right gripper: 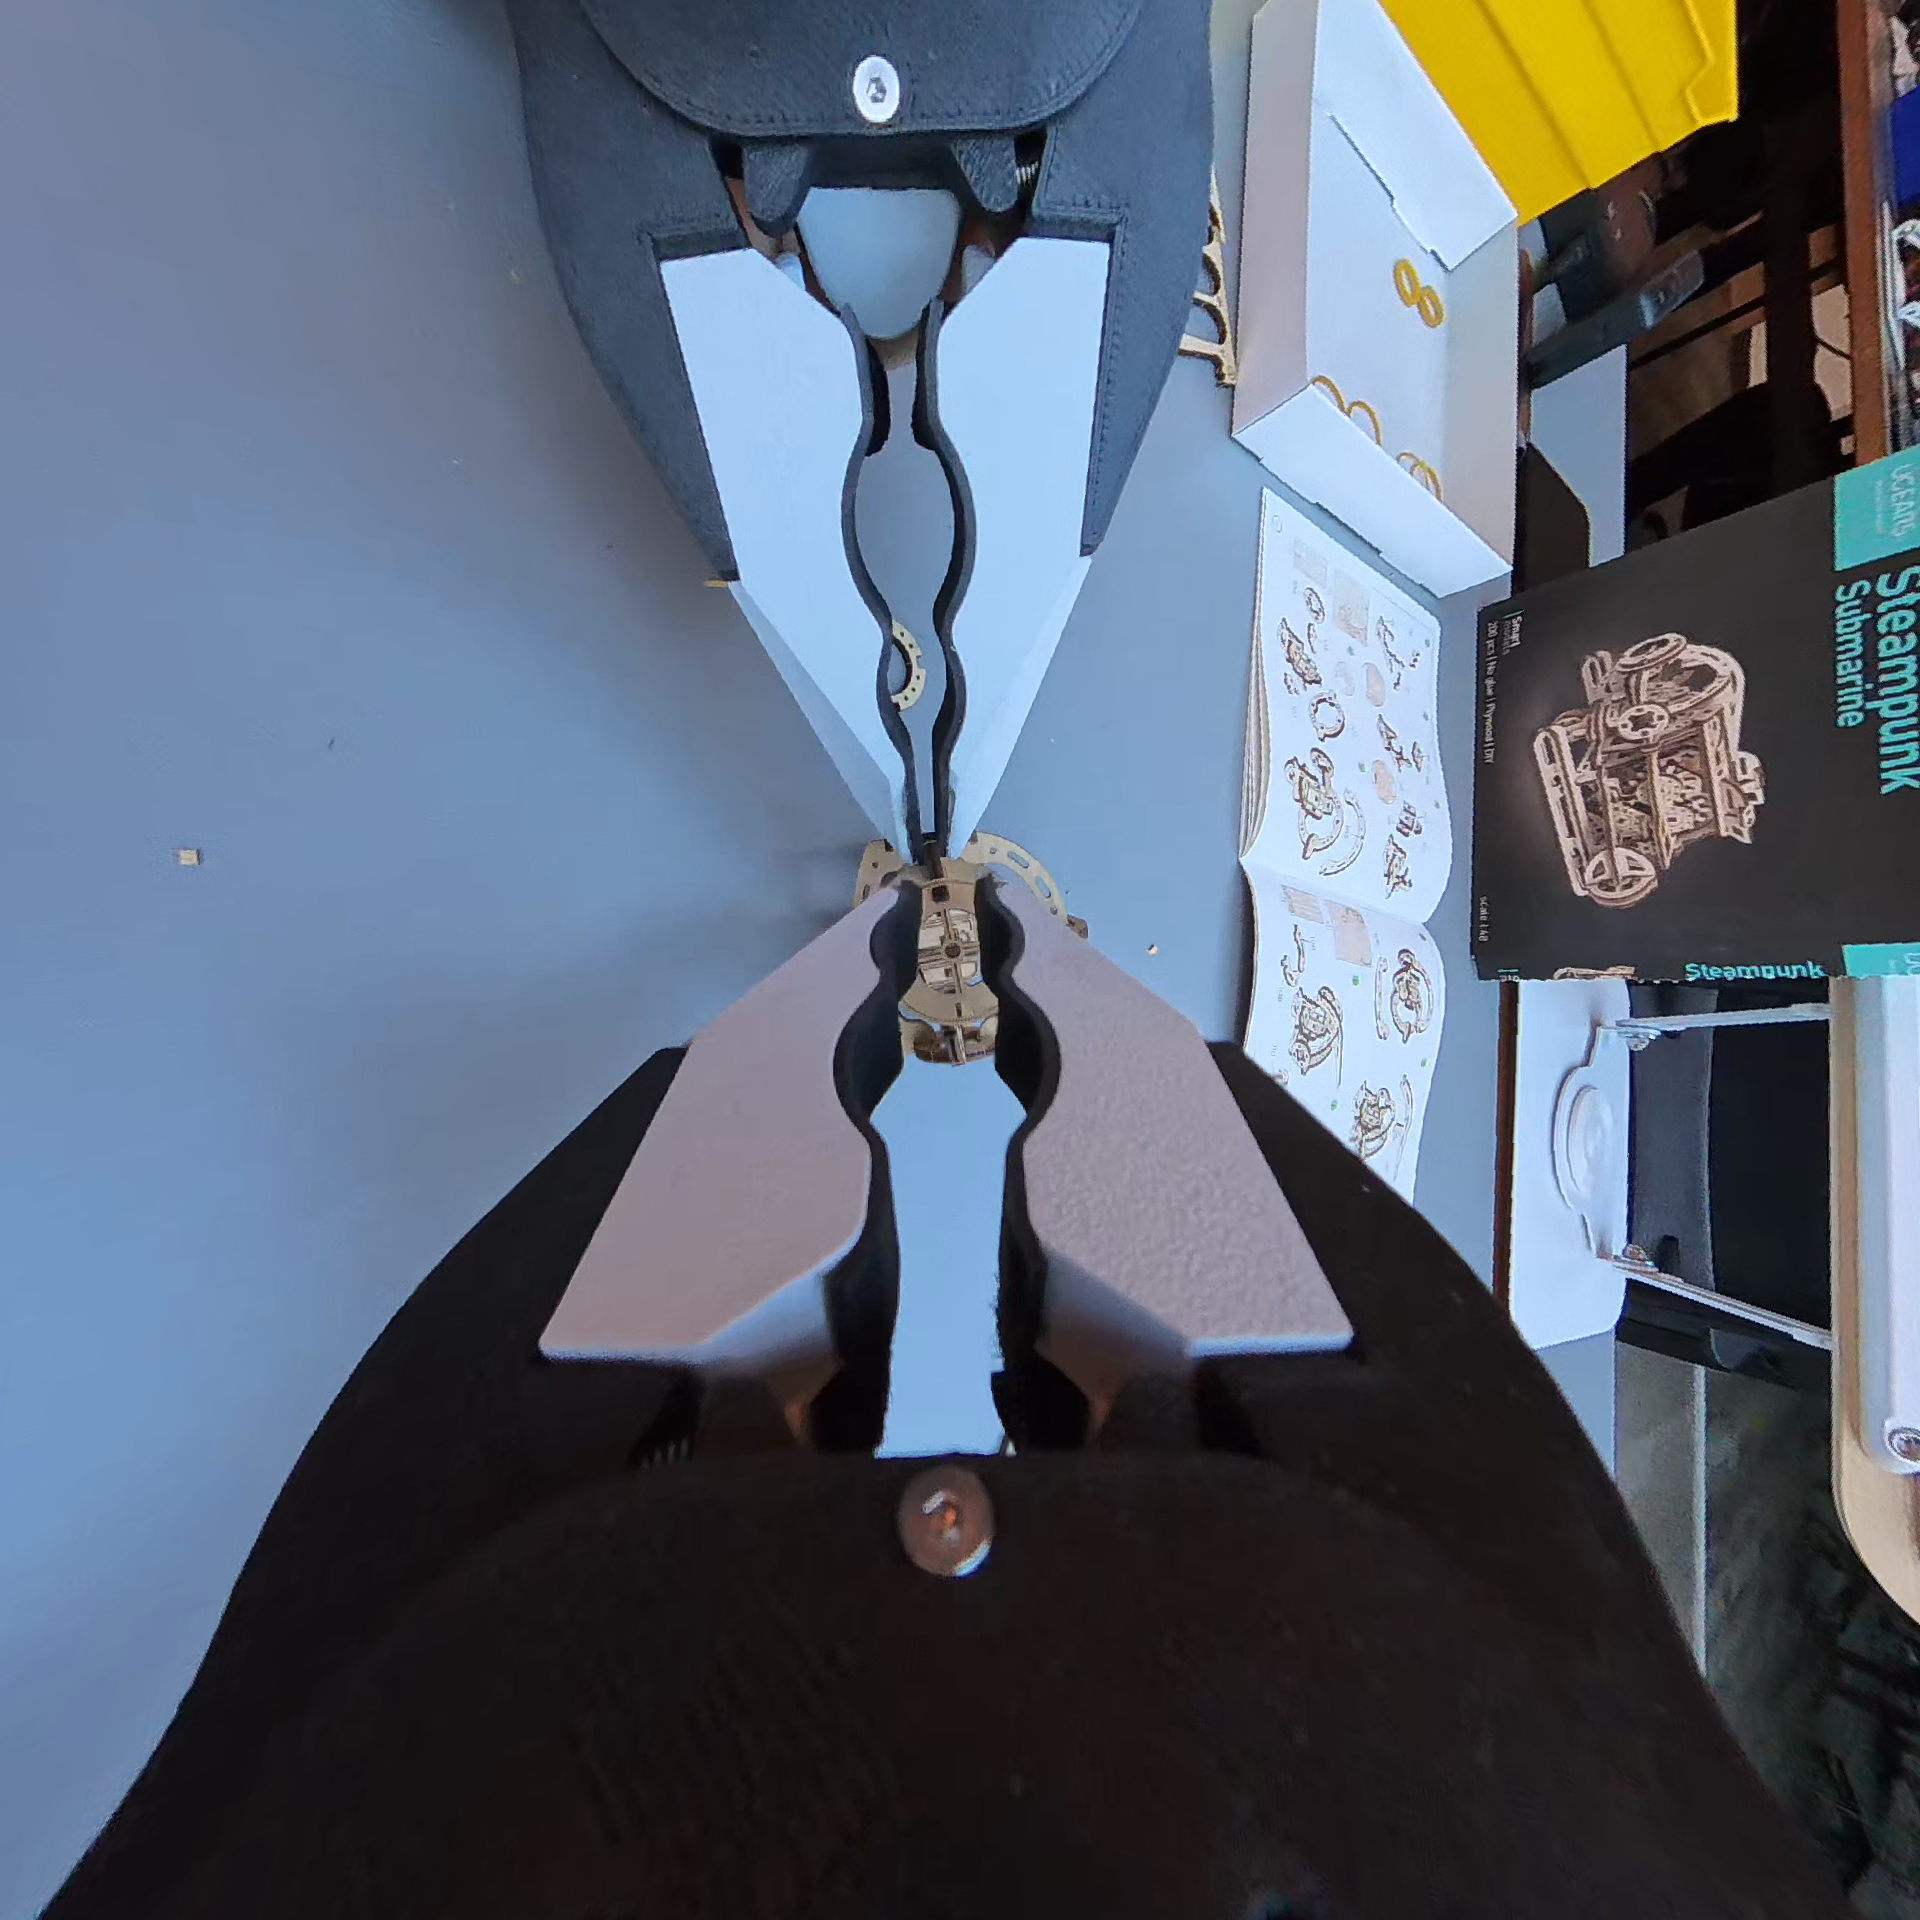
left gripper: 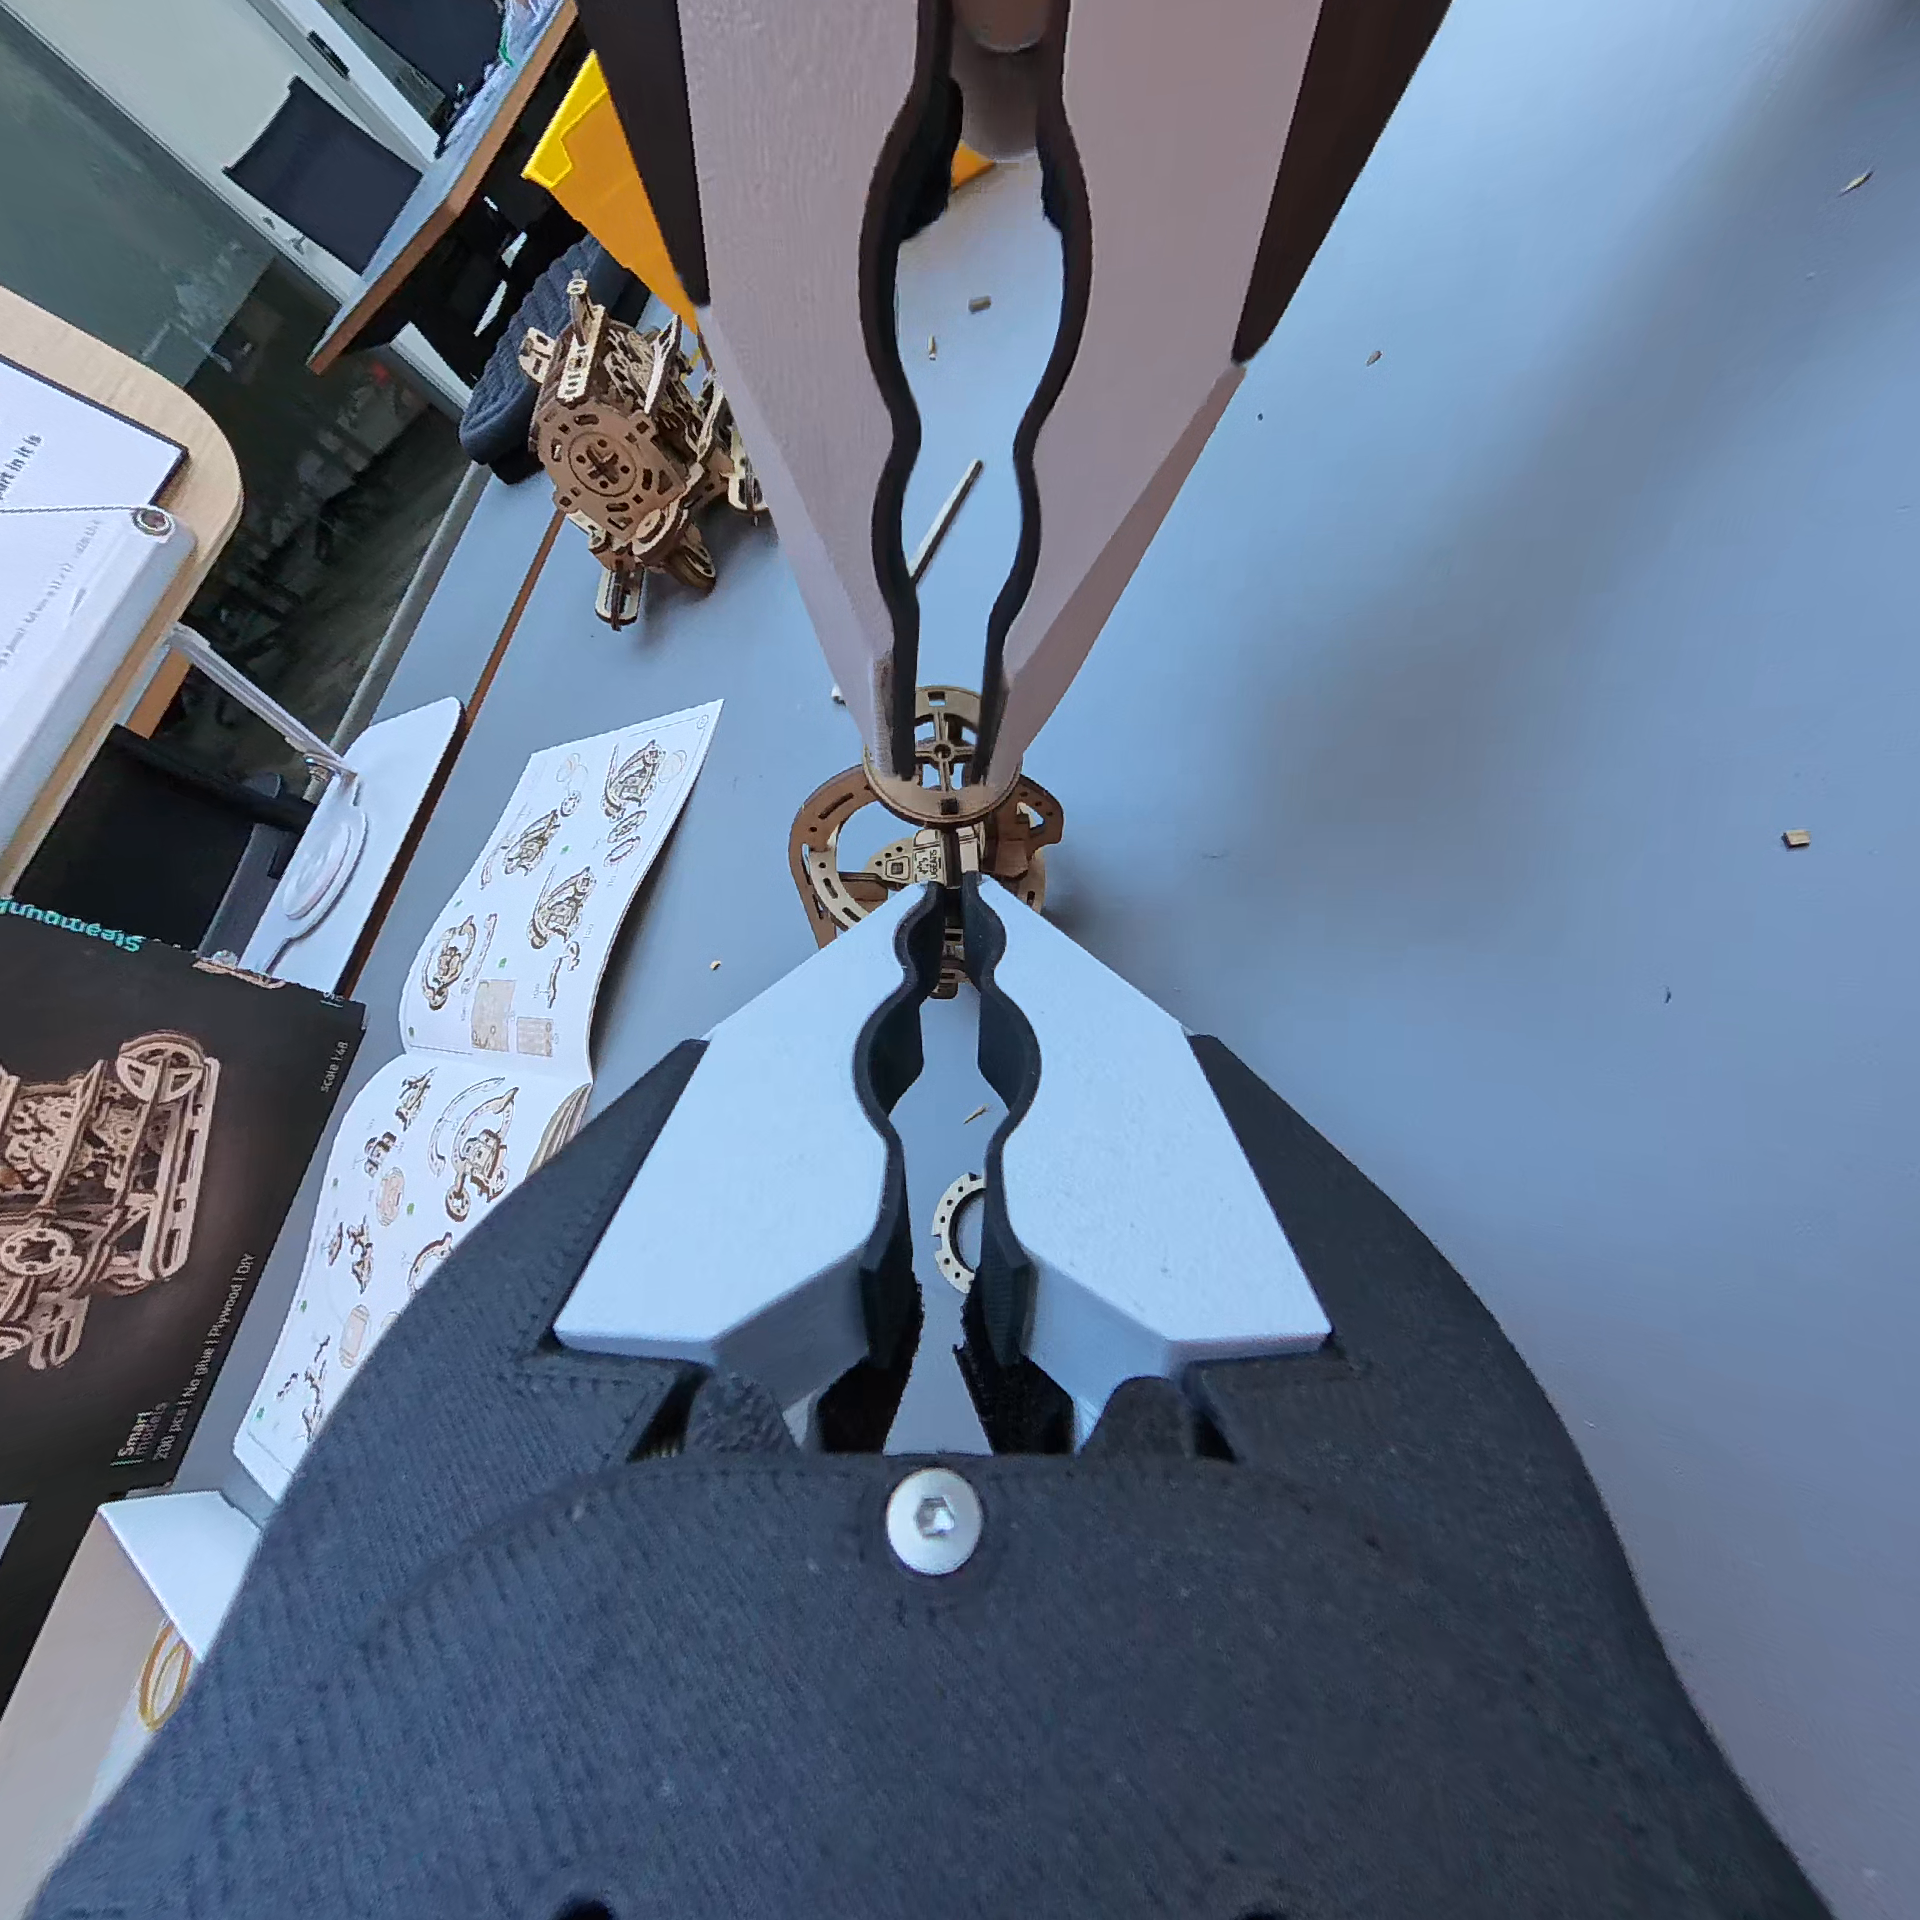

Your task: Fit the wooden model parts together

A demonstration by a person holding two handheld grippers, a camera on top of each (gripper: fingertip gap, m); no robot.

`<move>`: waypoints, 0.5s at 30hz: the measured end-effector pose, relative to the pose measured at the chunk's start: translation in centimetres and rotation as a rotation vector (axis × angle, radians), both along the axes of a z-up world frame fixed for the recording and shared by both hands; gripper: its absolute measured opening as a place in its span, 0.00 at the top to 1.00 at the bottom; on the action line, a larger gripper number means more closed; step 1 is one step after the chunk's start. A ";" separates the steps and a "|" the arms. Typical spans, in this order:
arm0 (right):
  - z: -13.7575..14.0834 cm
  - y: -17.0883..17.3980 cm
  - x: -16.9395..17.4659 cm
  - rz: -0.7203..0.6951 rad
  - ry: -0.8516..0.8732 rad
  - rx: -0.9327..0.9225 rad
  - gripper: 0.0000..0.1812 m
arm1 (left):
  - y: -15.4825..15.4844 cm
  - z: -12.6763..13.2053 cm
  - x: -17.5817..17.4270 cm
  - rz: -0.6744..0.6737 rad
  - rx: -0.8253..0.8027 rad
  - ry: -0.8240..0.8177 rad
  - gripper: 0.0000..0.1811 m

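1. In the left wrist view, the left gripper (left gripper: 943, 902) had its white fingers (left gripper: 1081, 1049) drawn narrow, their tips pinching a small wooden tab at the near side of the subassembly (left gripper: 831, 873), which sat just above the grey tabletop (left gripper: 1507, 831).
2. Facing it from the far side, the right gripper (left gripper: 940, 769) with its pinkish fingers (left gripper: 821, 468) was closed on a wooden ring (left gripper: 940, 805), held flat and touching the tab.
3. A finished model (left gripper: 613, 457) stood far left, an open manual (left gripper: 540, 935) lay near left, and a loose toothed arc (left gripper: 956, 1231) lay beneath the left fingers.
4. In the right wrist view, the right gripper (right gripper: 940, 904) gripped the ring (right gripper: 948, 951) edge-on between narrow tips, with the left gripper (right gripper: 928, 842) meeting it from the far side.
5. The manual (right gripper: 1340, 831) and a dark box (right gripper: 1662, 748) lay to the right.
6. The step in hand seemed to be seating the ring on the tab. Doing it well would likely need the slot squared to the tab, a straight push along one axis, and a steady left grip so that the thin plywood does not twist or snap.
7. The parts looked pale, laser-cut and thin, with dark burnt edges, open spokes and small square slots.
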State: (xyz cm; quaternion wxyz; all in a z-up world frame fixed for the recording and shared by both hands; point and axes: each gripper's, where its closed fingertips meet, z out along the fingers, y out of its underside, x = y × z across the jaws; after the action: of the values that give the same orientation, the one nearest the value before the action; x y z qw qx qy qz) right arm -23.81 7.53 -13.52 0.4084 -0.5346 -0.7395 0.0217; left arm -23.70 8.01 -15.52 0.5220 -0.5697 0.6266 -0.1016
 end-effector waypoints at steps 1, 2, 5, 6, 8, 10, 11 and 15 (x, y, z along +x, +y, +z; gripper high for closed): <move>0.0 0.1 0.2 -0.003 -0.010 0.009 0.95 | 0.0 0.0 0.0 0.000 -0.001 -0.001 0.99; 0.0 0.3 0.5 -0.009 -0.019 0.018 0.94 | 0.0 0.0 0.0 -0.001 -0.002 -0.002 0.99; 0.6 0.7 1.5 -0.040 0.018 0.000 0.92 | 0.0 0.0 -0.1 -0.001 -0.005 -0.007 0.99; 0.9 0.7 1.8 -0.047 0.055 -0.026 0.91 | 0.0 -0.1 -0.1 -0.002 -0.003 -0.010 0.99; 1.0 0.5 2.2 -0.030 0.130 -0.086 0.86 | 0.0 -0.1 -0.2 -0.006 0.001 -0.019 0.99; 0.4 0.4 2.3 0.007 0.200 -0.129 0.85 | 0.1 -0.2 -0.4 0.000 0.002 -0.020 0.99; -0.1 0.3 2.3 0.025 0.225 -0.148 0.84 | 0.1 -0.3 -0.5 0.001 0.003 -0.019 0.99; -1.3 1.1 2.3 0.044 0.308 -0.202 0.84 | -0.1 -0.6 -0.9 0.006 -0.015 -0.016 0.99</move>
State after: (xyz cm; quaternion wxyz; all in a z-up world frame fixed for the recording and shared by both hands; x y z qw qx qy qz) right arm -21.52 8.61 -14.80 0.4607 -0.5468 -0.6738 0.1864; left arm -24.58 7.96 -16.13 0.5230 -0.5745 0.6200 -0.1093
